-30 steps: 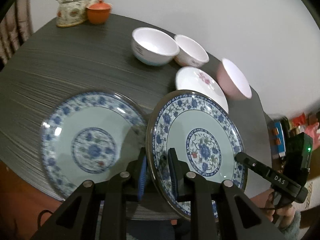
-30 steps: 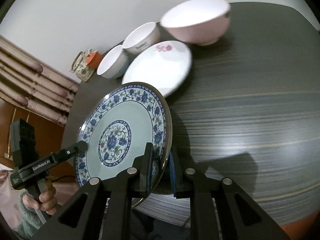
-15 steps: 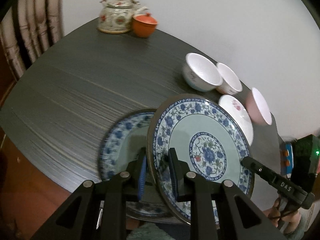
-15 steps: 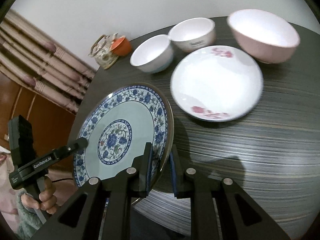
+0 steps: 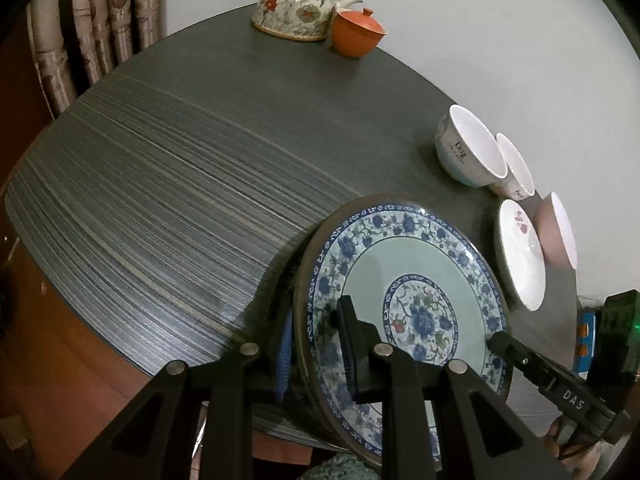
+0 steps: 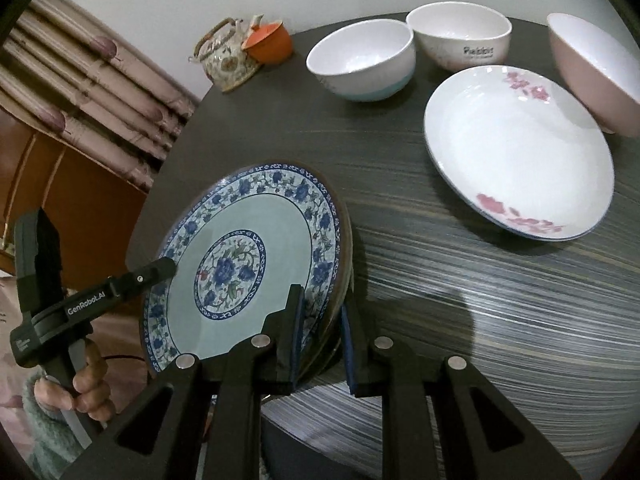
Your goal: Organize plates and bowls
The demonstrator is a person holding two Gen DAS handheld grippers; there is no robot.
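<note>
Grippers: two. The left gripper (image 5: pixel 316 344) and the right gripper (image 6: pixel 320 336) each have their fingers closed on the rim of the blue-patterned plate (image 5: pixel 404 304), one on either side of it.
Blue-patterned plates: at least one, held at the near edge of the table (image 5: pixel 180 184). In the right wrist view a second rim shows just under it (image 6: pixel 347 264), so it seems to sit on a like plate; I cannot tell whether they touch.
Plate facing: the painted face looks upward and is tilted; being round, it has no long axis. Its flower medallion (image 6: pixel 230 272) sits mid-face.
White plates: one, the pink-flowered plate (image 6: pixel 516 148), flat on the table beyond the blue one, well apart from it.
Bowls: three, all mouth-up. The pink bowl (image 6: pixel 592 76) is just beside the flowered plate; the white bowl with a blue base (image 6: pixel 360 60) and the lettered white bowl (image 6: pixel 460 40) stand side by side behind it.
Far edge: one floral teapot (image 5: pixel 300 4) and one orange lidded cup (image 5: pixel 356 32), close together by the wall.
Curtain: one, pinkish and pleated (image 6: pixel 92 84), behind the table.
</note>
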